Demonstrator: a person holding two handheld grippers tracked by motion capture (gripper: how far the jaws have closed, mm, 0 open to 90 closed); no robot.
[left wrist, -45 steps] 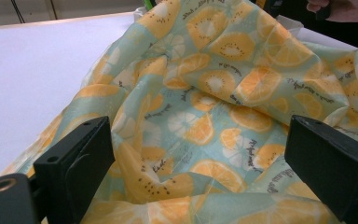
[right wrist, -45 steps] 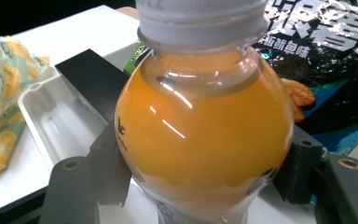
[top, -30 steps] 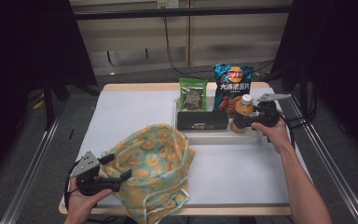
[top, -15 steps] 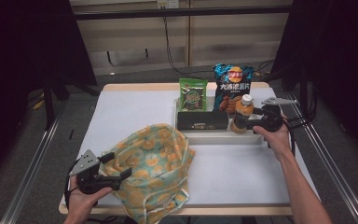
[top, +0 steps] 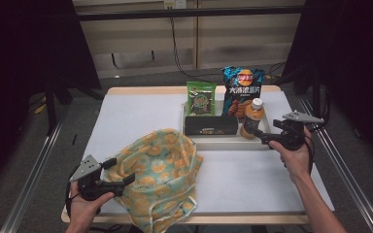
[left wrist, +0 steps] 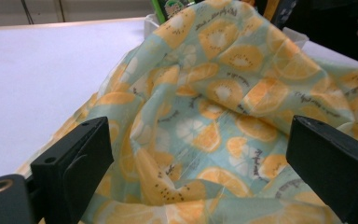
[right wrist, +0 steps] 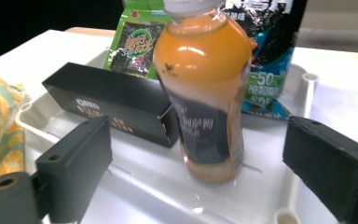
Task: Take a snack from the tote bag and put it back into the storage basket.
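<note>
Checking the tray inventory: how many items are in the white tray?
4. Green packet at the back left, blue chip bag at the back right, black box in front, orange drink bottle at the front right. Smaller items behind them could be hidden.

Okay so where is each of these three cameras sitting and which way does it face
High view: above the person's side, looking forward and down at the table; forearms, both hands show.
Left gripper view: on the left claw, facing the fruit-print bag; open jaws.
Right gripper view: on the right claw, facing the orange bottle; open jaws.
Shared: bag, green packet.
</note>
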